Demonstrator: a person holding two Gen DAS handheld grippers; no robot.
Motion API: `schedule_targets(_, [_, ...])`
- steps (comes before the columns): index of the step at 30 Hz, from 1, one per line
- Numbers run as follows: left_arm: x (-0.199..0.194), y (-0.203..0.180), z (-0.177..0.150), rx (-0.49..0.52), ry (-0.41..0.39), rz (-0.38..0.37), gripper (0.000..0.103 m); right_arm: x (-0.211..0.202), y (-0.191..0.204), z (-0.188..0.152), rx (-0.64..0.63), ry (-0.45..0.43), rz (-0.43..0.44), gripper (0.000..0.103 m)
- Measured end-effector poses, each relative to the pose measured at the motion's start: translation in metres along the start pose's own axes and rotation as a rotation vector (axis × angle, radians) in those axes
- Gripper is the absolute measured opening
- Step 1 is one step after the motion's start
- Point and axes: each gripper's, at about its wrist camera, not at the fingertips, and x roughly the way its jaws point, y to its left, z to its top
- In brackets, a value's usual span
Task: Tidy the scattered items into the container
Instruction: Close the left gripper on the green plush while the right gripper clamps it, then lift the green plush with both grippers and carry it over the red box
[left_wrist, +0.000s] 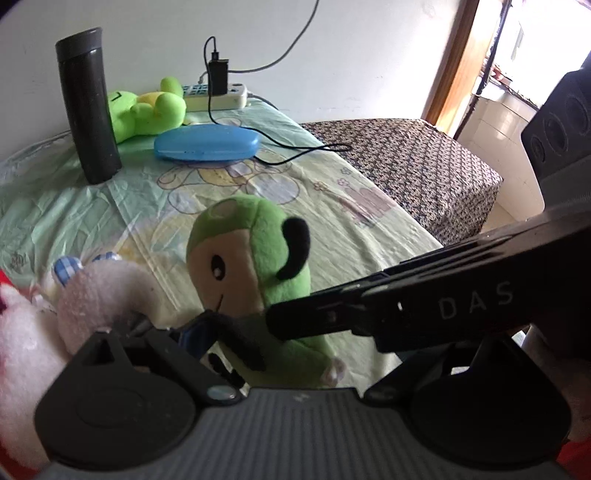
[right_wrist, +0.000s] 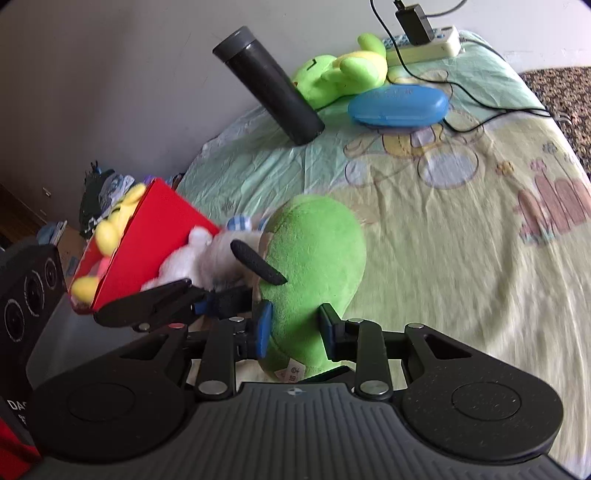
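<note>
The table (right_wrist: 461, 258) is covered by a pale cartoon-print cloth, with a white wall behind and a patterned bench (left_wrist: 406, 158) to the right. At the left a red box (right_wrist: 155, 251) already holds yellow and white toys, so the tidying is judged partly done. A green plush (right_wrist: 314, 266) is clamped between the narrowed jaws of the right gripper (right_wrist: 295, 328), just beside the box. The left gripper (left_wrist: 207, 325) stands wide, nothing gripped. Left at the far side: a flask (left_wrist: 90, 107), a frog (left_wrist: 147, 110), a blue case (left_wrist: 207, 142).

Green plush (right_wrist: 314, 266) upright on sheet; red box (right_wrist: 147, 243) holds yellow, white plush.
</note>
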Motion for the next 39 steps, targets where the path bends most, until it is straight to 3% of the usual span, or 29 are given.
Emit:
schedule_targets(3, [-0.008,-0.013,-0.013,0.066,0.027,-0.011,0.094,-0.003,0.004,-0.02,0.018,0.047,0.001,0.032])
schedule_targets(6, [-0.011,-0.013,-0.022,0.056,0.035,-0.021,0.094,-0.006,0.005,-0.034,0.054,0.064,0.003,0.033])
schedule_targets(11, [-0.01,-0.003,-0.023,-0.011,0.041,-0.024,0.096,-0.018,0.003,-0.032,0.115,-0.033,-0.018,0.036])
schedule_targets(19, [0.006,-0.005,-0.014,0.015,0.019,0.029,0.1,-0.005,0.008,-0.015,0.105,-0.09,-0.071,0.05])
schedule_targets(21, [0.012,-0.008,-0.017,0.04,0.028,0.065,0.1,0.005,0.003,-0.011,0.114,-0.054,-0.104,0.054])
schedule_targets(22, [0.015,-0.01,-0.019,0.056,0.033,0.088,0.1,0.011,-0.002,-0.01,0.138,-0.032,-0.096,0.062])
schedule_targets(25, [0.017,-0.011,-0.021,0.072,0.031,0.11,0.1,0.021,-0.011,-0.015,0.243,-0.005,-0.027,0.059])
schedule_targets(29, [0.015,-0.007,-0.022,0.053,0.014,0.107,0.097,0.022,0.001,-0.013,0.16,-0.009,-0.052,0.058])
schedule_targets(33, [0.012,-0.006,-0.018,0.052,-0.005,0.106,0.087,0.019,-0.006,-0.012,0.194,0.011,-0.035,0.056])
schedule_targets(39, [0.003,-0.016,-0.018,0.089,-0.026,0.08,0.085,0.005,-0.003,-0.021,0.191,0.004,-0.048,0.055])
